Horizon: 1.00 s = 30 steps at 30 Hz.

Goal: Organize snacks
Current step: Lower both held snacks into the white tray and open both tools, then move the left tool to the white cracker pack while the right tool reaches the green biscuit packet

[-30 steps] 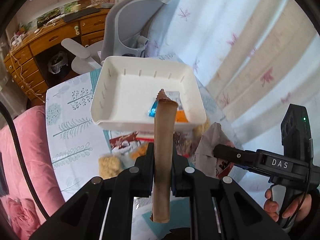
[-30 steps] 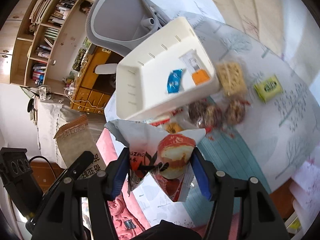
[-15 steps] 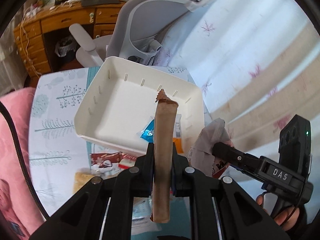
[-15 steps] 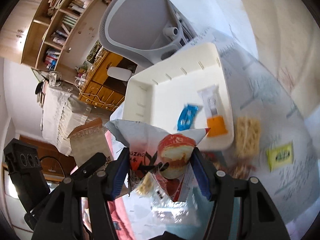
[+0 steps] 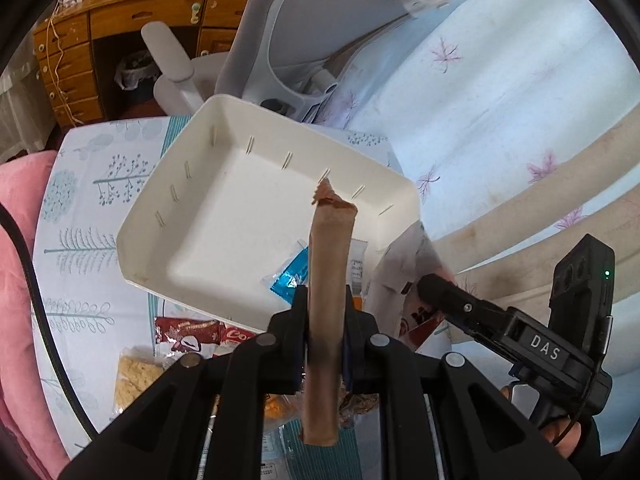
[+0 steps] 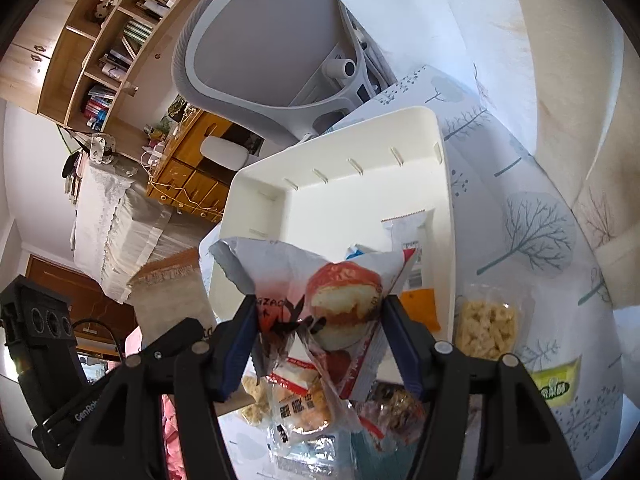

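Snacks remain mostly scattered on the counter [image 5: 76, 216], only a few packets lying in the white tray [image 5: 224, 216], as the left hand-held gripper [image 5: 325, 312], jaws easing apart, brings a brown stick [image 5: 326, 292] and the right hand-held gripper [image 6: 320, 320], jaws also parting, brings a pastry packet [image 6: 336, 300].

Orange-and-white flat sachet [image 6: 416, 276] in the white plastic tray [image 6: 340, 148]: lower part hidden behind the white bun packet [image 6: 320, 304]; print too small to read. Blue foil sachet [image 5: 290, 276]: right edge covered by the brown stick-shaped wrapper [image 5: 326, 300]. Snack packets [image 6: 304, 408] on the tree-print tablecloth [image 6: 536, 236]: overlapped by gripper frames, kinds unclear. Green packet [image 6: 558, 388]: partly hidden behind the gripper frame, label illegible. Hand [image 5: 560, 432] on the right handle: mostly cut off at the frame's rim.
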### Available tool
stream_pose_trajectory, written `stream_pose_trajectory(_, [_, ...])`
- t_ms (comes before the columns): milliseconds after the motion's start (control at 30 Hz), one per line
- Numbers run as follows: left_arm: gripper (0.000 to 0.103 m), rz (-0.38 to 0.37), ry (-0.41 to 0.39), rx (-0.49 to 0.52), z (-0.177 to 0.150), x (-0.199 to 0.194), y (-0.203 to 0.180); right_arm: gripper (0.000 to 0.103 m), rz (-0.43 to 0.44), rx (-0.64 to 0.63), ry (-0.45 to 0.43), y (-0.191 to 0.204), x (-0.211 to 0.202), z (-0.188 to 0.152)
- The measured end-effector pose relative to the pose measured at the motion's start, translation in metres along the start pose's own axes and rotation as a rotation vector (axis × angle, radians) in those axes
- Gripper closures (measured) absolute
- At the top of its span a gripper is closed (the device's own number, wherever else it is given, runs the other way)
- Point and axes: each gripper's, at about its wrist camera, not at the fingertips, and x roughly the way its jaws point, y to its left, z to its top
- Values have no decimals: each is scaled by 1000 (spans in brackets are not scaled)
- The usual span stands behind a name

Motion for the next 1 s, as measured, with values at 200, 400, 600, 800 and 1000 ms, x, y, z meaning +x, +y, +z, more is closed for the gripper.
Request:
stream_pose_trajectory(200, [37, 30, -25, -35, -2, -7, 3, 22, -3, 24, -10, -5, -6, -2])
stream_pose_trajectory(400, [21, 19, -27, -73, -16, -26, 11, 19, -16, 44, -27, -7, -25, -14])
stream_pose_trajectory(600, [17, -3, -50, -61, -42, -59, 9, 14, -31, 27, -69, 3, -49, -36])
stream_pose_trajectory(800, [17, 17, -56, -47, -79, -89, 14, 13, -59, 14, -83, 11, -67, -78])
stream_pose_trajectory(1000, [17, 43, -57, -53, -125, -116, 29, 13, -107, -14, -121, 18, -87, -129])
